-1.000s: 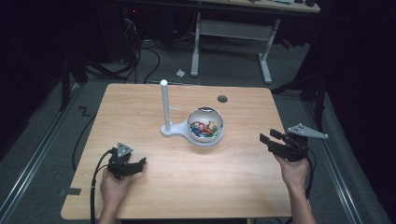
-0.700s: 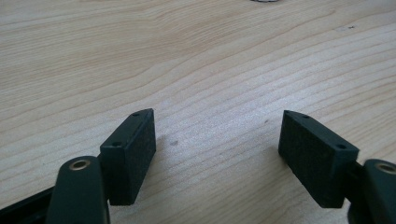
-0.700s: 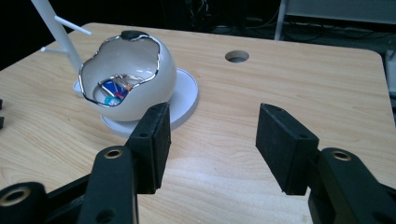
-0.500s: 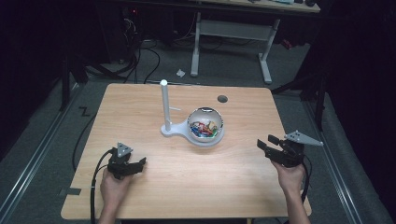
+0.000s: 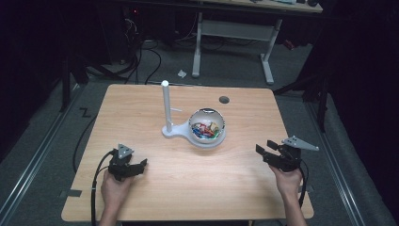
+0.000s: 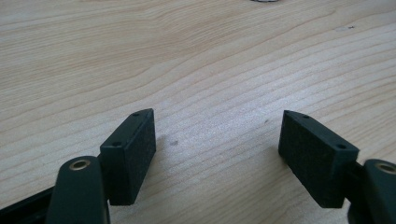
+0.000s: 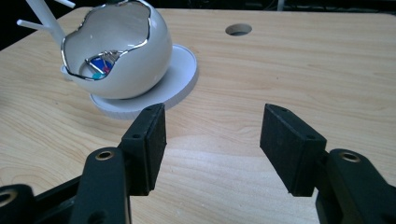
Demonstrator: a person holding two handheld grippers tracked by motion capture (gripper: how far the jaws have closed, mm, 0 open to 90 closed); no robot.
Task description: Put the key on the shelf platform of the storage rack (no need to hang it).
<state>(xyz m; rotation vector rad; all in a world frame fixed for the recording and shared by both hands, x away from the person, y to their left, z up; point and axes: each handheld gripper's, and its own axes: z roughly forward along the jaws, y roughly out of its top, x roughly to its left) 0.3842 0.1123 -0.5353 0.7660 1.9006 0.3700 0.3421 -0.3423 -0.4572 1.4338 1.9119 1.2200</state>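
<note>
the right gripper (image 5: 268, 153) is held with jaws spread and empty at the right of the counter (image 5: 141, 113), aimed at the white bowl (image 5: 207, 127). the left gripper (image 5: 136, 165), likewise parted and empty, rests low at the near left. the bowl sits mid-counter on the round base of a white stand (image 5: 166, 107). the bowl is probably best approached level and slowly, its jagged silver-edged rim being avoided. small colourful pieces (image 7: 99, 65) lie inside; what they are cannot be told.
</note>
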